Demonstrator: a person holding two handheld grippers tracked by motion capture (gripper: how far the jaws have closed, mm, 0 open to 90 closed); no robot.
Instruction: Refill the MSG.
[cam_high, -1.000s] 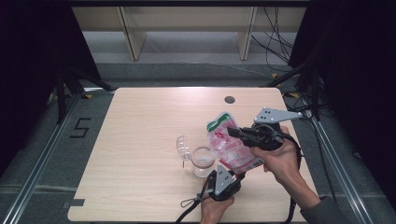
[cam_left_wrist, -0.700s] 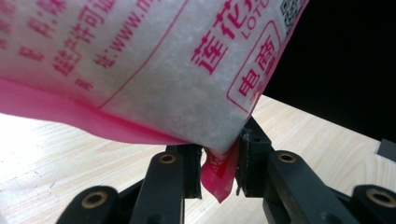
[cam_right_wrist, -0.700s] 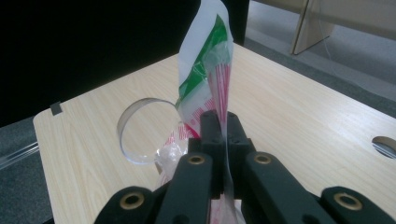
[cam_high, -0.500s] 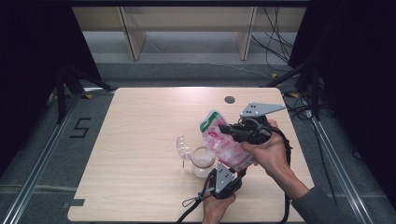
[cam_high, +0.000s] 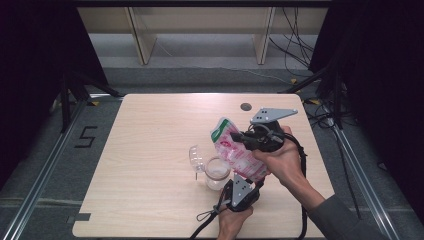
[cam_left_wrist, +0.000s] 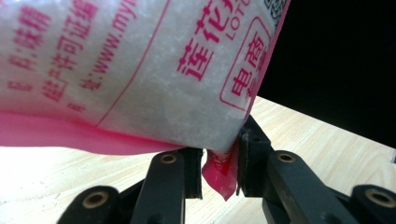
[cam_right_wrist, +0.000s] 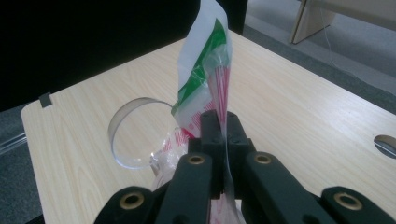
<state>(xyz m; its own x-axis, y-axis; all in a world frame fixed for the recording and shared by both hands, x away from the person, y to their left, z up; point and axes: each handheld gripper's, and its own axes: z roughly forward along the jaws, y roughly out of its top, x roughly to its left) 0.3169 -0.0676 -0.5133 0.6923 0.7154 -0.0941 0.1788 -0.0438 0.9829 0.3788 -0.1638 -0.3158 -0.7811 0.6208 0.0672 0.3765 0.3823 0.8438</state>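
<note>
- Pink-and-white printed bag (cam_high: 240, 152) up off the table (cam_high: 150, 150), slung between the two grippers, tilted with its green-edged top corner highest and pointing toward the far side.
- Just beside and below its lower left flank: a clear jar (cam_high: 217, 172), hinged lid (cam_high: 196, 157) flipped open to the left. Looks like white grains in the jar, though hard to say for sure.
- Right gripper (cam_high: 239, 137) up near the bag's top, jaws pressed together on the film just under the green strip; in the right gripper view, plastic pinched flat between the black tips.
- Left gripper (cam_high: 239, 184) down low near the front edge, nipping the pink bottom corner (cam_left_wrist: 219, 179) of the bag; jaws narrow, film caught between them.
- Whether the top is cut open: cannot tell.
- Risk one, as a judgement: thin corner grip below, heavy grainy contents above; could slide out of the left jaws if tipped harder.
- Risk two: bag hanging close to the jar; a swing could knock it over or spill contents past the rim.
- Risk three: film tearing at either pinch under strain.
</note>
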